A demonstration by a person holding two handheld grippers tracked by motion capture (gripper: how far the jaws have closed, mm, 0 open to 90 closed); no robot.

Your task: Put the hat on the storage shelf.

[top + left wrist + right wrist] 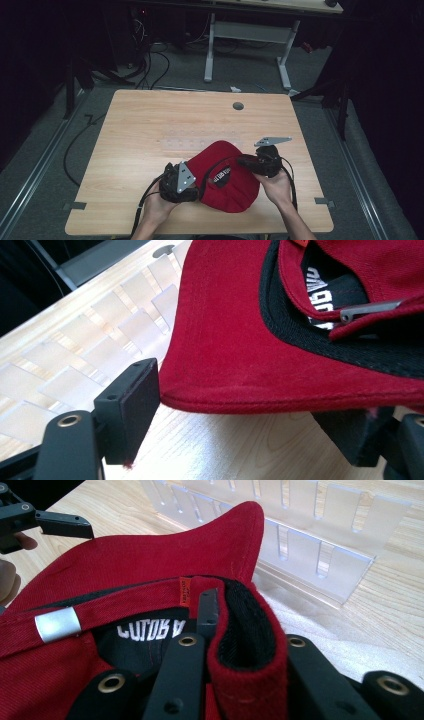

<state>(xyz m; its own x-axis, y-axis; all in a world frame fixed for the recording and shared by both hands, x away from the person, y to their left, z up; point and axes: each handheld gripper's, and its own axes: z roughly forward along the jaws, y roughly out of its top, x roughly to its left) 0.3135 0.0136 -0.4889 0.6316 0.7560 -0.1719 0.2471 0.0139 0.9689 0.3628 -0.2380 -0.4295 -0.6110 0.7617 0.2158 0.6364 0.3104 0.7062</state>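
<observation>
High view, looking down on the wooden table (150, 125): a red cap (225, 177) lies crown-down near your edge of the table, its opening turned up, between your two hands; you hold the left gripper (192, 182) against its left side and the right gripper (245, 161) at its upper right rim, a two-point hold that probably keeps the soft fabric from sagging or turning.

Left gripper view: the cap's brim (235, 340) passes between your jaws, which stand spread, one pad (131, 405) just beside the brim's edge and the other under the brim at the right; whether they press on it yet you cannot tell, so treat this side as a support, not a firm grasp.

Right gripper view: your jaws are pinching the cap's rim, one jaw inside against the black sweatband (245, 630) and one outside the red cloth; the strap with its silver buckle (57, 624) lies across the opening; a clear slotted rack (310, 545) lies on the table just beyond the cap, apart from it.
</observation>
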